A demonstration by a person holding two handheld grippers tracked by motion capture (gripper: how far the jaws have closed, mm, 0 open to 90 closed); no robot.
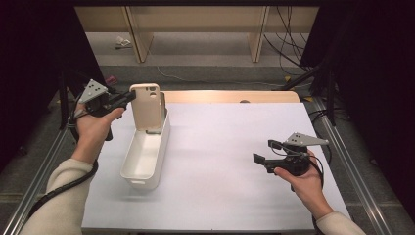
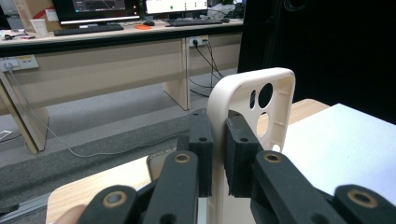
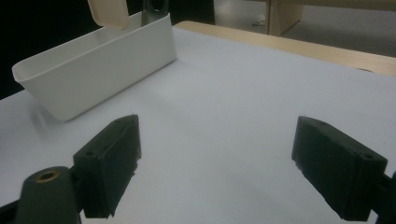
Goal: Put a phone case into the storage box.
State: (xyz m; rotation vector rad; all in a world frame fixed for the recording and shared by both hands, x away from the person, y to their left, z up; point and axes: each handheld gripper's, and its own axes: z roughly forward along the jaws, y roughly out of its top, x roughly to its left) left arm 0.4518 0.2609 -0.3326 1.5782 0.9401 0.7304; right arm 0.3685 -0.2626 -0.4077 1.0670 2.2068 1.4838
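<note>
**K:** White tabletop [image 1: 220, 147], wood strip along the far edge, desks and loose cables on the floor behind. Where's the case?

**M:** Cream phone case [image 1: 146, 105] is upright, camera cutouts at the top, about 10 o'clock from table centre. Lower end sits over the far end of the white bin [image 1: 147, 156].

**K:** Touching the bin?

**M:** Can't tell from the high view; the bottom edge is probably just inside the rim, but the angle is poor.

**K:** Left claw?

**M:** Left gripper [image 2: 218, 140] is clenched on the case's side edge. In the left gripper view both black pads press the cream wall, one on each face. Hand comes in from 9 o'clock.

**K:** Right?

**M:** Right gripper [image 1: 266, 154] is released, jaws spread wide with nothing between them, just bare table under them in the right gripper view. It's at roughly 4 o'clock, well apart from the bin and pointing toward it.

**K:** Bin orientation?

**M:** Long axis runs 12 to 6, slightly skewed. Interior I can see looks bare.
</note>
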